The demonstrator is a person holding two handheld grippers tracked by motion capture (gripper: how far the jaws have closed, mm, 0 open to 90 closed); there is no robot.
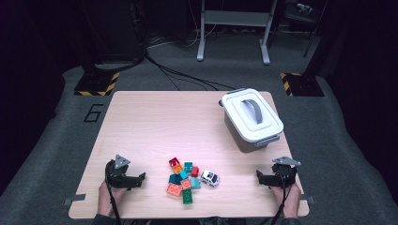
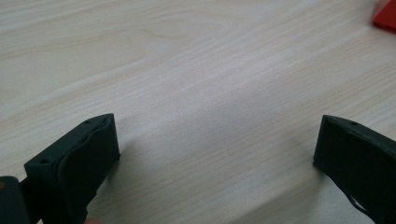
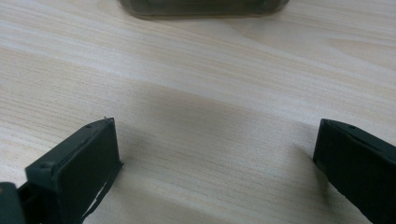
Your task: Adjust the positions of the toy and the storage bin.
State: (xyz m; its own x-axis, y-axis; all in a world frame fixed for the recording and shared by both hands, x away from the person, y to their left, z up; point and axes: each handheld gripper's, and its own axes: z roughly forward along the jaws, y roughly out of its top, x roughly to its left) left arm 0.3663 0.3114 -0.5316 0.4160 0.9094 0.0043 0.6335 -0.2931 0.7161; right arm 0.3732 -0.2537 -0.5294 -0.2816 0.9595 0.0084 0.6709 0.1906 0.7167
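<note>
- Room: dark lab, grey carpet, cables running to stands behind the table (image 1: 141, 122); metal frame legs at the far side. Nothing crowds the work area.
- Table: pale wood-grain laminate, flat and smooth. We judge that small plastic parts will slide on it if nudged sideways.
- Lidded box (image 1: 252, 119): white lid, grey handle, sits shut at the far right of the table, well apart from the blocks. Looks rigid, light for its bulk; we'd take it by the handle or the side latches.
- Pile of toy blocks (image 1: 182, 179): near edge, centre, between both grippers. Red, orange, teal and green pieces, touching or stacked loosely. Hard, light, slick plastic; we'd pinch one across its flat side walls, not the studs, taking outer pieces first.
- Toy car (image 1: 210, 178): just right of the pile. Small, hard and likely to roll; grip across the body sides.
- Left gripper (image 1: 133, 180): resting near the left edge, jaws spread wide, empty; bare table between them.
- Right gripper (image 1: 264, 178): near the right edge, jaws spread wide, empty, box base ahead of it.
</note>
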